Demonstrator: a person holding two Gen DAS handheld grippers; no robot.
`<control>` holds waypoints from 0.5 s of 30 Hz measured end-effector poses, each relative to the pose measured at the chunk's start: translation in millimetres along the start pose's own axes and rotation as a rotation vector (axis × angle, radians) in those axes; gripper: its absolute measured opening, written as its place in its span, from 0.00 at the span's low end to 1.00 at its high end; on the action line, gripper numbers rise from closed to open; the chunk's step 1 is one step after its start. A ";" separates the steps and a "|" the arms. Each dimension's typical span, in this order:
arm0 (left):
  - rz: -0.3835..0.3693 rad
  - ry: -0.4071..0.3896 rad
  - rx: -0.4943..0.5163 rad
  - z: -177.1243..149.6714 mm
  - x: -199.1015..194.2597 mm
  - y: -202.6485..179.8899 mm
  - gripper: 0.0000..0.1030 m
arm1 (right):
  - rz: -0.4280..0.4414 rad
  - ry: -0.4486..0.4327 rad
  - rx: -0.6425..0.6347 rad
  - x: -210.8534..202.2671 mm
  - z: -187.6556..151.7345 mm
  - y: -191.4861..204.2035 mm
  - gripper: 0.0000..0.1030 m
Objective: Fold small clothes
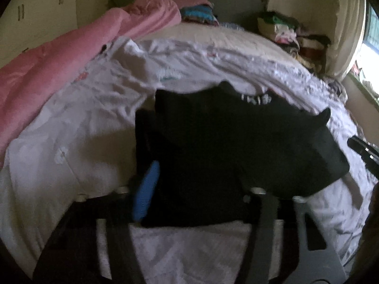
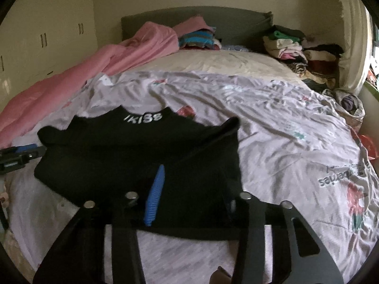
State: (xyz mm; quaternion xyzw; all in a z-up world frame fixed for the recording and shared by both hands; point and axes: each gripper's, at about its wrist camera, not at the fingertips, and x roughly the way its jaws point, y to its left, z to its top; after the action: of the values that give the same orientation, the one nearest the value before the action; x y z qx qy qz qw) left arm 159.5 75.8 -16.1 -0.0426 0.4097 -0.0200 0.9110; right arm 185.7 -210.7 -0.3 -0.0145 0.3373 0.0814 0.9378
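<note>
A small black garment (image 2: 132, 151) with white lettering at its far edge lies on the white printed bed sheet (image 2: 272, 118). It also shows in the left wrist view (image 1: 225, 146). My right gripper (image 2: 189, 194) stands over the garment's near hem, its jaws spread wide, one blue finger pad (image 2: 154, 198) showing against the cloth. My left gripper (image 1: 194, 184) stands over the garment's near left part with its jaws spread, and a blue pad (image 1: 145, 194) is visible. The cloth hides the fingertips, so I cannot tell whether either one pinches it. The left gripper shows at the left edge of the right wrist view (image 2: 19, 156).
A pink blanket (image 2: 83, 71) lies along the bed's left side. Folded clothes (image 2: 199, 39) sit at the headboard. A pile of mixed clothes (image 2: 298, 49) sits at the far right corner. Cupboards (image 2: 42, 37) line the left wall.
</note>
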 end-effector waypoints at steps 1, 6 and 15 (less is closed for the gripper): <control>-0.003 0.015 0.003 -2.1 3.3 -0.1 0.30 | 0.006 0.008 -0.007 1.4 -2.0 2.1 0.29; 0.015 0.047 0.002 -7.6 12.8 4.0 0.17 | 0.020 0.042 -0.029 8.7 -10.6 9.5 0.18; 0.083 0.044 -0.050 4.7 24.2 25.5 0.17 | -0.006 0.145 -0.033 52.1 -7.8 6.0 0.18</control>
State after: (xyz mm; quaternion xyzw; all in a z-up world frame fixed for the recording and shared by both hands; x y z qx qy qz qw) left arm 179.1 99.7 -33.4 -0.0479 0.4316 0.0271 0.9004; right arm 219.4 -198.0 -39.3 -0.0365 0.4028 0.0829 0.9108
